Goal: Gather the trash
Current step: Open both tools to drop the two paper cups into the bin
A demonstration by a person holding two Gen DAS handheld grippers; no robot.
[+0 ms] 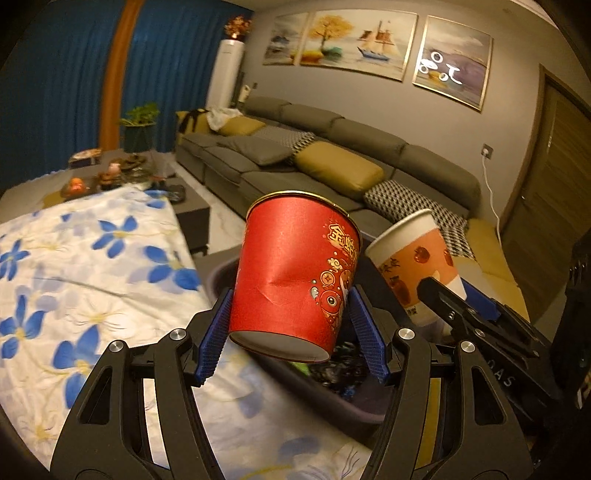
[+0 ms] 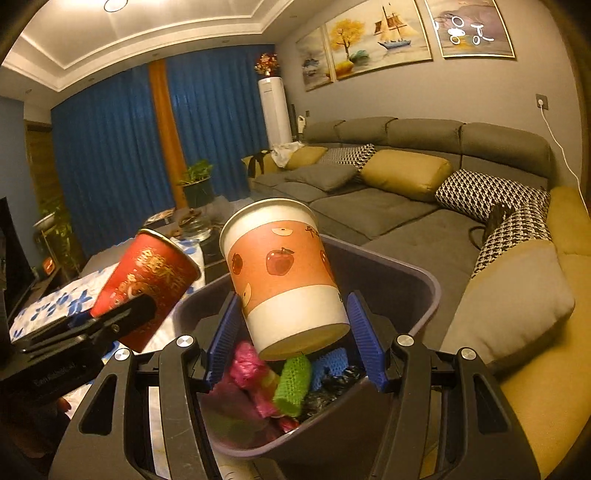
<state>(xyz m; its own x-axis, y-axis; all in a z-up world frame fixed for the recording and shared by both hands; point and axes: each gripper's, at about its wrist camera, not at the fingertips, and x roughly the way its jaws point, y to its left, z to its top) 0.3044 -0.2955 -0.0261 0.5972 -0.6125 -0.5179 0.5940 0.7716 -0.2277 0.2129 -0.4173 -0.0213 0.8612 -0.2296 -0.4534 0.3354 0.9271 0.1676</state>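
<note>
Grey sofa [image 2: 369, 206] backs the floral-clothed counter [image 1: 92, 277]; above the purple plastic bin [image 2: 406, 280], left hand-held gripper [image 1: 291, 328] clamps a dented red paper cup [image 1: 291, 273], right hand-held gripper [image 2: 291, 336] an orange apple-print paper cup [image 2: 284, 277].

Both fisheye views show dim, warm indoor lighting with an orange cast. In the right wrist view a recessed ceiling lamp [image 2: 115, 4] glows at 11 o'clock. Ceiling lights reflect as white glare spots on the framed painting [image 1: 452, 62] at 1 o'clock. Straight lines bow strongly toward the edges, and black vignetting fills the corners. The floral cloth [image 1: 74, 258] at 9 o'clock appears softly blurred; near foreground shadows are deep.
</note>
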